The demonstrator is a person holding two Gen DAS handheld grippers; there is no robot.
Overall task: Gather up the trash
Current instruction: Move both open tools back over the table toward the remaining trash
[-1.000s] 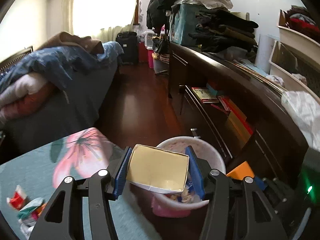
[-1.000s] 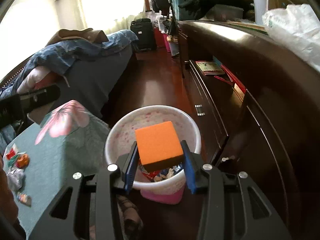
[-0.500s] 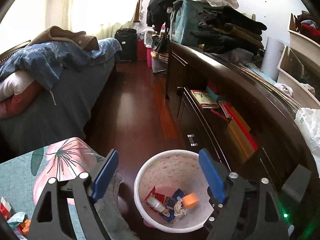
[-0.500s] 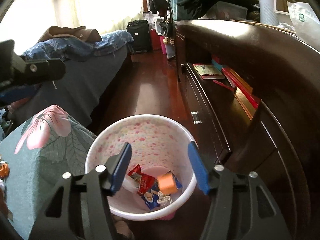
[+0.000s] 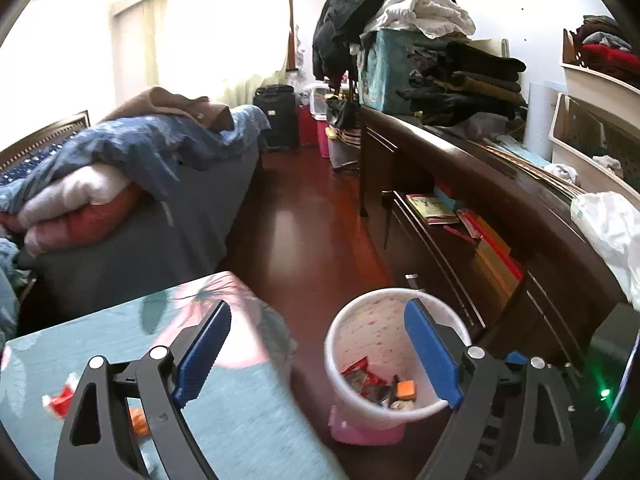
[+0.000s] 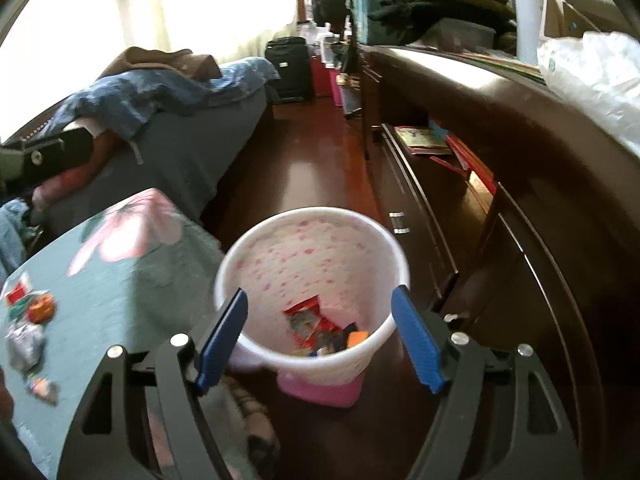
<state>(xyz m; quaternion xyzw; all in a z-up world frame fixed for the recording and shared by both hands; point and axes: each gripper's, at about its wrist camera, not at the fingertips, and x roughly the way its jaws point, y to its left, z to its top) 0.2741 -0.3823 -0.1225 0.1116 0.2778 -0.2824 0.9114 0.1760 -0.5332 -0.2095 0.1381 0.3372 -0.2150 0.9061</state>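
A white bin with pink spots [image 6: 312, 240] stands on the floor beside the table; it also shows in the left wrist view [image 5: 372, 320]. It holds wrappers and an orange block [image 5: 406, 389], which also shows in the right wrist view [image 6: 357, 337]. My left gripper [image 5: 318, 354] is open and empty, between the table corner and the bin. My right gripper [image 6: 320, 328] is open and empty above the bin's near rim. Loose trash [image 6: 30, 320] lies on the teal floral tablecloth [image 6: 120, 280]; a red wrapper [image 5: 60, 400] shows in the left wrist view.
A dark wooden cabinet [image 6: 520, 200] with books on an open shelf runs along the right. A bed piled with bedding [image 5: 120, 168] stands at the left. A strip of dark red floor [image 5: 304, 220] runs between them. A white plastic bag [image 5: 612, 228] lies on the cabinet top.
Both grippers opened and dropped their loads, a yellow box and an orange block, into the bin. The left gripper has since swung left toward the table; the right one has pulled back slightly.
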